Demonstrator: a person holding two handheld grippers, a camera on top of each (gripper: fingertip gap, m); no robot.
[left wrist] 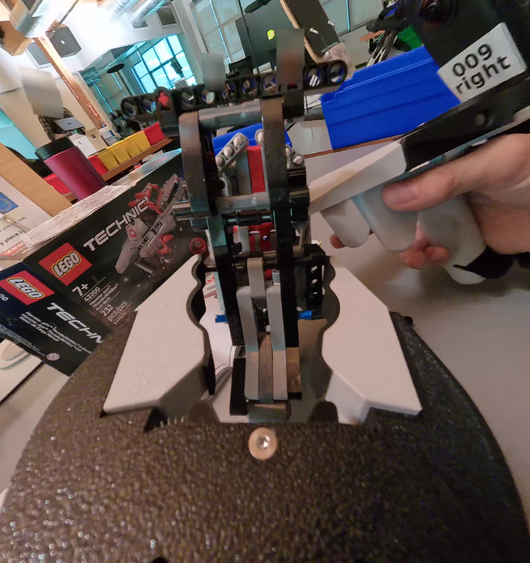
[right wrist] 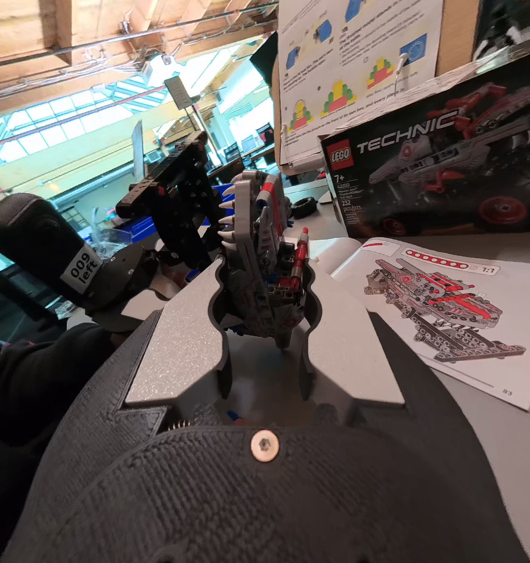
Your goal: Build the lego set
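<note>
My left gripper (left wrist: 263, 265) is shut on the black chassis frame (left wrist: 283, 289) of the lego model and holds it upright, with a long black beam (left wrist: 242, 85) across its top. Behind the frame sits the grey and red body (left wrist: 254, 170). My right gripper (right wrist: 263, 268) is shut on that grey and red body with white teeth (right wrist: 257, 259). The black frame (right wrist: 178, 207) presses against its far side, held by the left gripper (right wrist: 169, 274). The right gripper's finger (left wrist: 343, 189), held by a hand, reaches the model from the right. I cannot tell whether the two sections are locked together.
The lego set box (left wrist: 84, 268) (right wrist: 440, 170) stands behind the model. An open instruction booklet (right wrist: 440, 304) lies on the grey table at the right. A loose black tyre (right wrist: 303, 205) lies by the box. A blue bin (left wrist: 385, 100) and a magenta tumbler (left wrist: 72, 167) stand farther back.
</note>
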